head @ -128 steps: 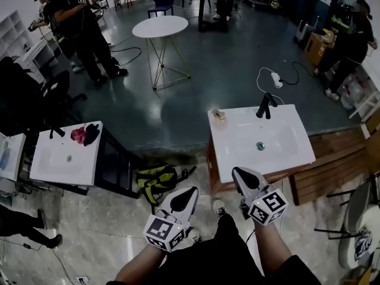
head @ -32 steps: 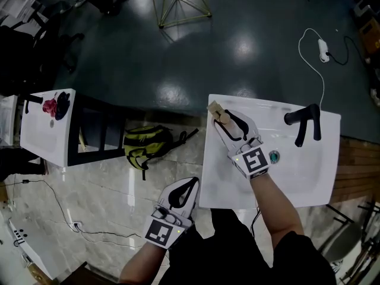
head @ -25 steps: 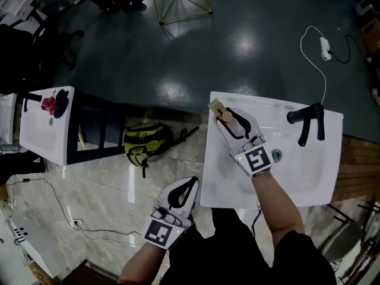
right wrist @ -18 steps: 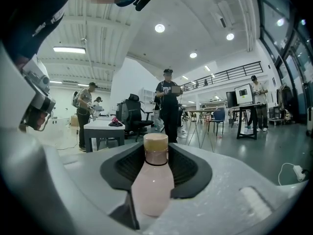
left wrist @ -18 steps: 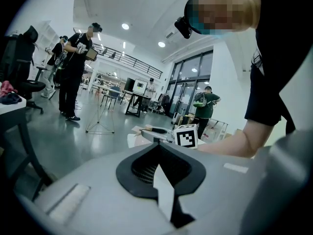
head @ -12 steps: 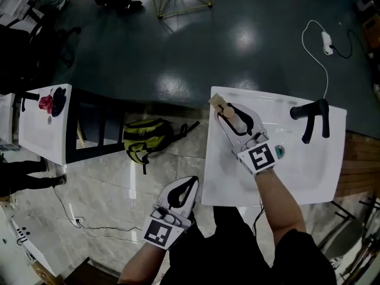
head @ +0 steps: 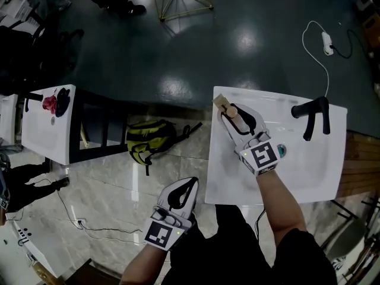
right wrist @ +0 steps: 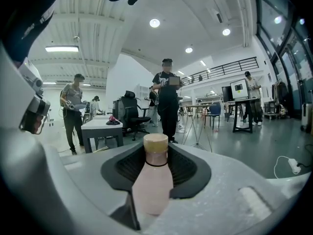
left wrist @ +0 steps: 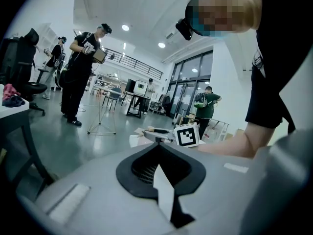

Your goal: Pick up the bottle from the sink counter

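A small pale pink bottle [head: 231, 110] with a tan cap stands at the far left corner of the white sink counter [head: 297, 177], beside a tan block [head: 220, 101]. My right gripper [head: 234, 114] reaches over the counter and its jaws, which have just been closing, sit on either side of the bottle. In the right gripper view the bottle [right wrist: 154, 180] stands upright and fills the gap between the pads of the right gripper [right wrist: 156, 153]. My left gripper [head: 190, 183] hangs over the floor in front of the sink, its jaws together and nothing in them; the left gripper [left wrist: 156, 148] shows the same.
A black faucet [head: 312, 116] and a drain [head: 281, 150] lie right of my right gripper. A yellow-green backpack [head: 151, 138] lies on the floor by a second white sink [head: 47, 135] holding cloths. A white cable [head: 323, 40] runs over the dark floor. People stand beyond [right wrist: 167, 99].
Five seconds ago both grippers hung near my body; the right one has since reached the bottle at the counter's corner. Over the last second it stays there and the left gripper has not moved.
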The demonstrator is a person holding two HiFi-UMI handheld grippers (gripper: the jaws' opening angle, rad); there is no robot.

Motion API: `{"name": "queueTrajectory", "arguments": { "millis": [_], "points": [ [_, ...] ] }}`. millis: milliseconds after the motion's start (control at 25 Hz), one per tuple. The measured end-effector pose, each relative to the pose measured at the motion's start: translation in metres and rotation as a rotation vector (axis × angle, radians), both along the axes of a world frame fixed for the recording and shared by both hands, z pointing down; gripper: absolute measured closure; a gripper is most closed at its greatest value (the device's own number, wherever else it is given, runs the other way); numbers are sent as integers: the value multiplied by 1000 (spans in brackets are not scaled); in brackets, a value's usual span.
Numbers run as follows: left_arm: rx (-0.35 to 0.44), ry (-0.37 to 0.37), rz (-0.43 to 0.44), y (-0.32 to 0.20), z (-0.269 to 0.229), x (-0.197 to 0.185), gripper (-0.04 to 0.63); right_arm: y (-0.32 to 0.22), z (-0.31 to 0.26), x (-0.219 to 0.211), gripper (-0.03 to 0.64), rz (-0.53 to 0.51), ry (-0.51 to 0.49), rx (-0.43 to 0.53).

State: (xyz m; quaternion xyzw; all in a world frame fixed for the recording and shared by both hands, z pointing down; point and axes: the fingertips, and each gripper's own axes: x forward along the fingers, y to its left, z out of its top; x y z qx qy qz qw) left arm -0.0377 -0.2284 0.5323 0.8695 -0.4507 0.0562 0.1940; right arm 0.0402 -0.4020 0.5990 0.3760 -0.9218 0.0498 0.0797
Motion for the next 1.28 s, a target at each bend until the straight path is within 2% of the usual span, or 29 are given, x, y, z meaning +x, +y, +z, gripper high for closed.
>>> {"name": "queueTrajectory", "arguments": {
  "millis": [280,680,840,1280],
  "points": [
    [20,6,6,10,-9,-16,592,20,-9,0,479,34,13,-20],
    [33,13,25,32,-28,-49,592,62,-52,-7,477,114,1,-23],
    [25,47,15,41,-39,-68,592,83,-72,-9,478,154,-3,-30],
    [66,60,70,66,-62,-97,592,148,-122,-18,478,240,-1,-20]
  ]
}}
